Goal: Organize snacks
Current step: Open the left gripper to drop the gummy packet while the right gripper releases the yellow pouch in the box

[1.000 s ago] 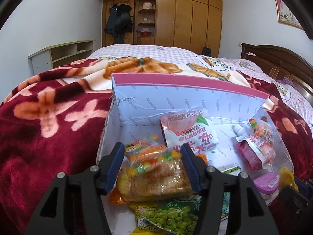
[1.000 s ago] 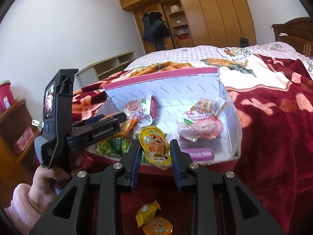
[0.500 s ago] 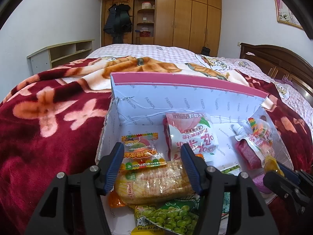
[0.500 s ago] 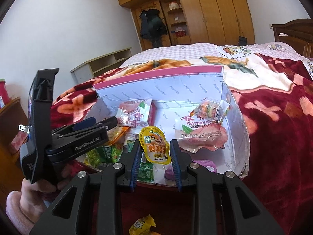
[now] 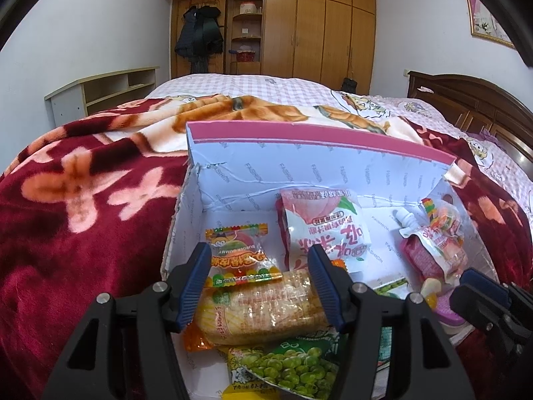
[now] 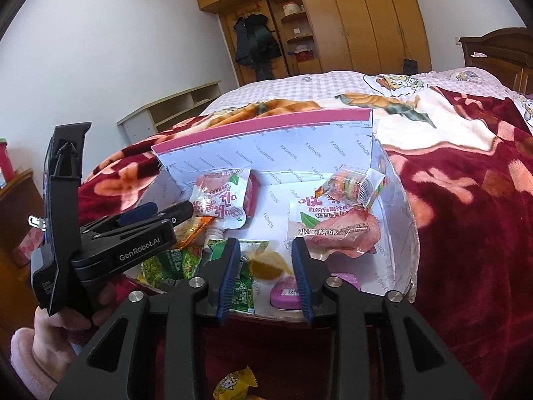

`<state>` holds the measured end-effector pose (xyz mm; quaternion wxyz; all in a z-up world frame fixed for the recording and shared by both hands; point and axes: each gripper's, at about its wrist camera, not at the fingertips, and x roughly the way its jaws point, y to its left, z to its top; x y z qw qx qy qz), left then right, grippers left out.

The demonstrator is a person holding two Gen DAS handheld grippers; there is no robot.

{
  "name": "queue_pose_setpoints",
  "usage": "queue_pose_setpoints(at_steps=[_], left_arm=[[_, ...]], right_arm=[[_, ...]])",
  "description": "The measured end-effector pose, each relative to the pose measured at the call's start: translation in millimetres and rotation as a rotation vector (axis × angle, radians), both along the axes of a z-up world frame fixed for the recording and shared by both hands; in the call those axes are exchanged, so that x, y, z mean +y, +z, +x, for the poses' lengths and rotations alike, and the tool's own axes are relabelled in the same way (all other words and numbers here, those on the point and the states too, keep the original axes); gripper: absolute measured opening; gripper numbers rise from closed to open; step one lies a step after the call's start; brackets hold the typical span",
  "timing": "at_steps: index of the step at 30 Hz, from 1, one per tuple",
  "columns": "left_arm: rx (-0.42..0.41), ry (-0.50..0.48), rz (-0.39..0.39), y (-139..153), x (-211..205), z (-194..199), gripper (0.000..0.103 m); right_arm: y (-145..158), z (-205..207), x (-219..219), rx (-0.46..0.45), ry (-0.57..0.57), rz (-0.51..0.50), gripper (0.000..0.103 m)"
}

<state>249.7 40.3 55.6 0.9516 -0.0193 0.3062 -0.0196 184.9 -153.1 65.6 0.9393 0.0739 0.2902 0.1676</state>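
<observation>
Both grippers — left gripper (image 5: 261,281), right gripper (image 6: 265,275) — fingers apart, empty. Yellow jelly cup (image 6: 265,268), centre frame: light, slippery — grip its rim.

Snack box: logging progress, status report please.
Left gripper open above corn cracker pack. Right gripper open, jelly cup dropped in snack box. Yellow candy outside on blanket.

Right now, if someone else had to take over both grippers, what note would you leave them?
Left gripper: open, empty, above the cracker pack in the box.
Right gripper: open, empty, at the box's near edge; a yellow jelly cup lies inside just beyond it.
Done: most snacks are in the box.
Left: one yellow wrapped snack on the blanket in front of the box.
</observation>
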Motion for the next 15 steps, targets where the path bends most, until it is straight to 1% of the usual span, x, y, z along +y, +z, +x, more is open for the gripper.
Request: queue_pose_setpoints(at_steps=[3, 9, 12, 15], left_arm=[[0.005, -0.002, -0.006, -0.2, 1.4, -1.1, 0.063], [0.014, 0.008, -0.016, 2.4, 4.1, -8.1, 0.063], [0.014, 0.005, -0.038, 6.0, 8.3, -14.3, 0.063], [0.0, 0.013, -0.023, 11.3, 9.2, -23.8, 0.064]], right_arm=[[2.3, -2.8, 0.6, -0.009, 0.002, -0.001, 0.041], [6.0, -11.2, -0.7, -0.021, 0.001, 0.006, 0.042], [7.2, -16.3, -1.7, -0.024, 0.0, 0.01, 0.042], [8.2, -22.1, -3.0, -0.029, 0.001, 0.022, 0.042]])
